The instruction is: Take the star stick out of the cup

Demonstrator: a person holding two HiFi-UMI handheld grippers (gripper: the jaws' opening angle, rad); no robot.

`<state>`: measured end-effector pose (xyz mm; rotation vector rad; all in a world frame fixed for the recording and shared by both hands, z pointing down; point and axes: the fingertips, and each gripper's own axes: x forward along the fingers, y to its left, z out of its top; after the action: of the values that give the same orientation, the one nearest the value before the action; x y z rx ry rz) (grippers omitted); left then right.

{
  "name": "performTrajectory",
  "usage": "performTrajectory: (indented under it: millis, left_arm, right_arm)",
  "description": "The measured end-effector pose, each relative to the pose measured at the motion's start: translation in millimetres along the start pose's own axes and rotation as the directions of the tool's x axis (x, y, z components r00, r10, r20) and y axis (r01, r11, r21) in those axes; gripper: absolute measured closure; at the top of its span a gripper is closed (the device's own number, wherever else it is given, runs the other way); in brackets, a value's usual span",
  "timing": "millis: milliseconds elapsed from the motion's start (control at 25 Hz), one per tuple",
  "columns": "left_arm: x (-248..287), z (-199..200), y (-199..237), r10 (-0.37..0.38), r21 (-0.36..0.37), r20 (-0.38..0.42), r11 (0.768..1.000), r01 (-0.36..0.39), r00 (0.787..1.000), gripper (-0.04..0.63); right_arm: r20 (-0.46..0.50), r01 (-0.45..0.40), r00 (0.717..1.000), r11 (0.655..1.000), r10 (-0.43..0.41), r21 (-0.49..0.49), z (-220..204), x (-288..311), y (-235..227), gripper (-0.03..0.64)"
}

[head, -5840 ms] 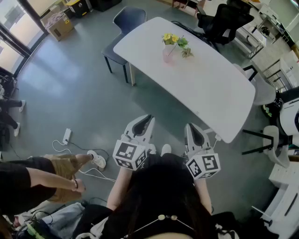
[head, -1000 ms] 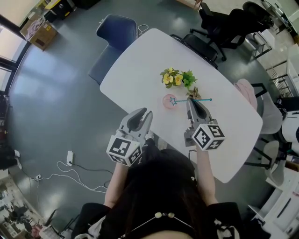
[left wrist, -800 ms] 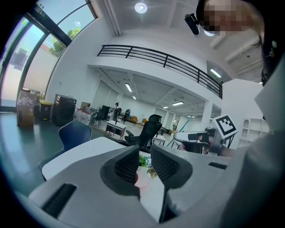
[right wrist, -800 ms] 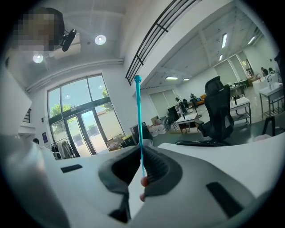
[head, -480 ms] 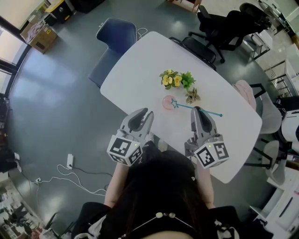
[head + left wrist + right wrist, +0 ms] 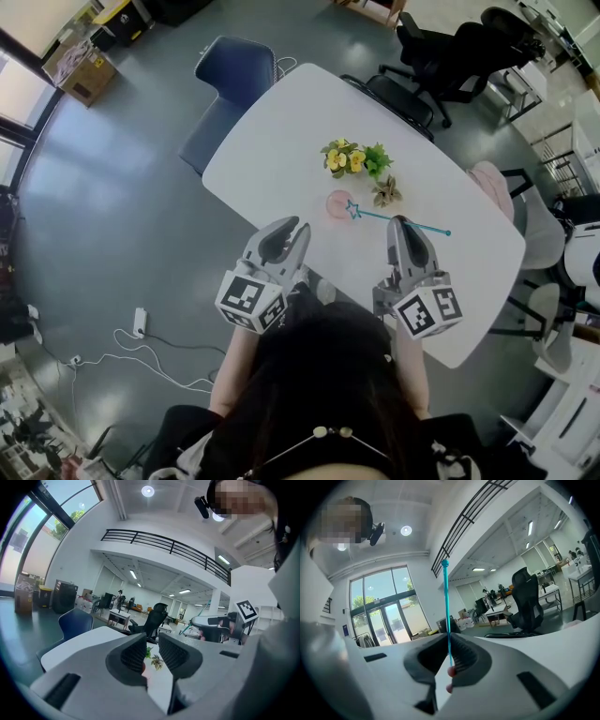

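Teal, thin star stick (image 6: 374, 215) pinched in right tongs (image 6: 401, 225).

This is a large open-plan office. Around the long white rounded table (image 6: 281, 131) stand black swivel office chairs (image 6: 450, 42) and a dark blue shell chair (image 6: 230, 80) on a smooth grey floor (image 6: 112, 206). Beyond the table are more white desks (image 6: 117, 617), an upper balcony with a black railing (image 6: 164, 545) and tall glass doors (image 6: 386, 616).
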<state>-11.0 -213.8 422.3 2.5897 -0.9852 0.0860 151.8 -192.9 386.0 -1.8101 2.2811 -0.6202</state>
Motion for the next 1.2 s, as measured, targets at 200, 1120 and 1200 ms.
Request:
performTrajectory:
  millis: [200, 1120, 1200]
  left_arm:
    - [-2, -1, 3, 0.01, 0.0, 0.002, 1.0, -0.01, 1.0, 0.512]
    - [-14, 2, 8, 0.039, 0.007, 0.023, 0.999, -0.039, 0.999, 0.514]
    - [-14, 1, 9, 0.041, 0.006, 0.023, 0.999, -0.041, 0.999, 0.514]
  right_arm:
    - [-0.027, -0.003, 1.0, 1.0, 0.003, -0.025, -3, 2, 2, 0.597]
    - [-0.04, -0.004, 0.999, 0.994, 0.0, -0.107, 4, 3, 17, 0.598]
    - [-0.04, -0.001, 0.999, 0.994, -0.003, -0.11, 3, 3, 16, 0.598]
